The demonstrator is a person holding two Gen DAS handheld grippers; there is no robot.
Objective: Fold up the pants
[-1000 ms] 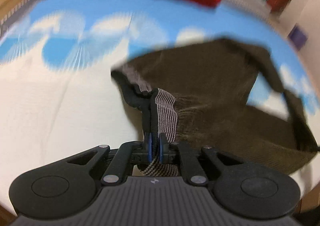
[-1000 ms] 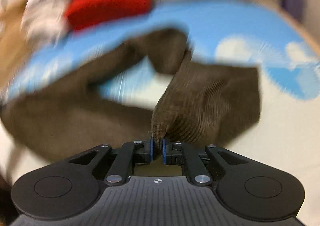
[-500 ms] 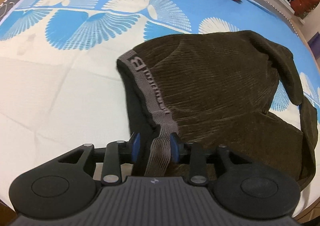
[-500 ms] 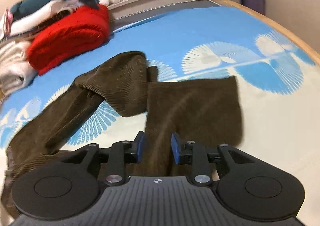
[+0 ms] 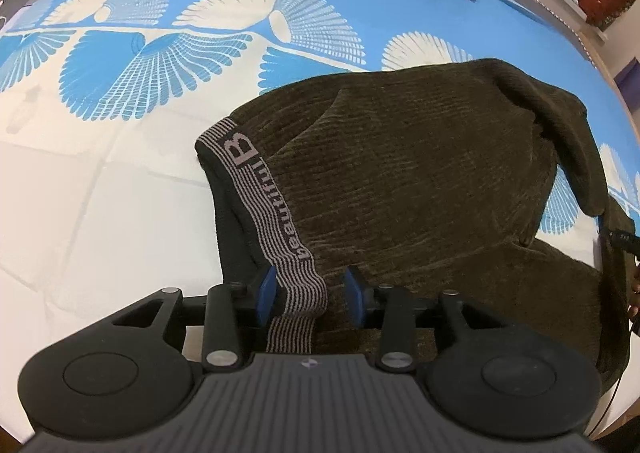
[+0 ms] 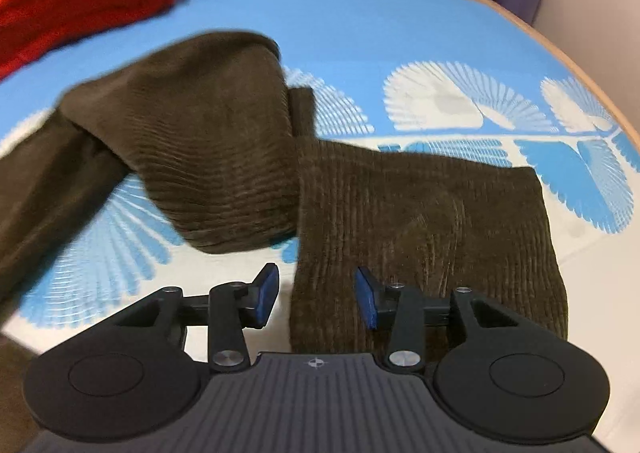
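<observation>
Left gripper: jaws opening, pads apart; the striped waistband lies loose between them, unpinched.
Right gripper: jaws opening, pads apart astride the edge of a leg cuff, no pinch.
Pants: brown corduroy, spread on the bed beyond the waistband, legs crossed and bunched.
Risk: a pad may snag the waistband on withdrawal and drag the fold askew.
Risk, farther: the rumpled legs could set creases if folded over unsmoothed.
</observation>
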